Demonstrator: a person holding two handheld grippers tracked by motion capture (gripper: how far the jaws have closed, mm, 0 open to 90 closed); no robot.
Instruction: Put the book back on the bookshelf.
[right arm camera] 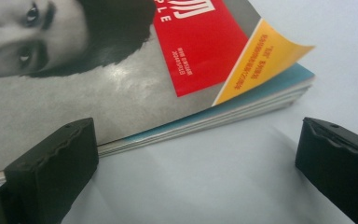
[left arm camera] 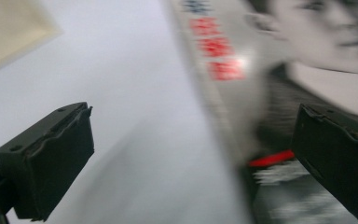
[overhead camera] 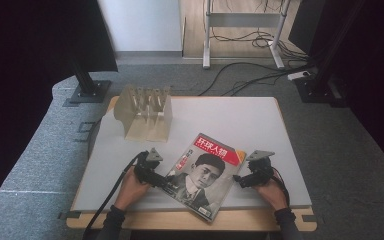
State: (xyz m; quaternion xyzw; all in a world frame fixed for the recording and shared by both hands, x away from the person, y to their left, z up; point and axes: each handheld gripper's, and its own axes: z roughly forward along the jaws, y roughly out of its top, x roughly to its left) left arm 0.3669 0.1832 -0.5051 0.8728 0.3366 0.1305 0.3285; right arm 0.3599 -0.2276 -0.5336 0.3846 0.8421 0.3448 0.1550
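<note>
1. While the magazine [overhead camera: 205,172] lies flat and turned at an angle on the near half of the white table [overhead camera: 250,120], both grippers sit low at its sides.
2. The left gripper [overhead camera: 164,180] is at the magazine's left edge, jaws wide apart. In the left gripper view [left arm camera: 193,163] one jaw is over bare table and the other over the cover. That view is pretty blurry.
3. The right gripper [overhead camera: 239,181] is just beside the right edge, jaws also spread, nothing between them but table [right arm camera: 200,177].
4. The cover's yellow corner [right arm camera: 265,60] curls up a bit.
5. A beige slotted rack [overhead camera: 145,112] stands at the far left of the table, well apart from everything.
</note>
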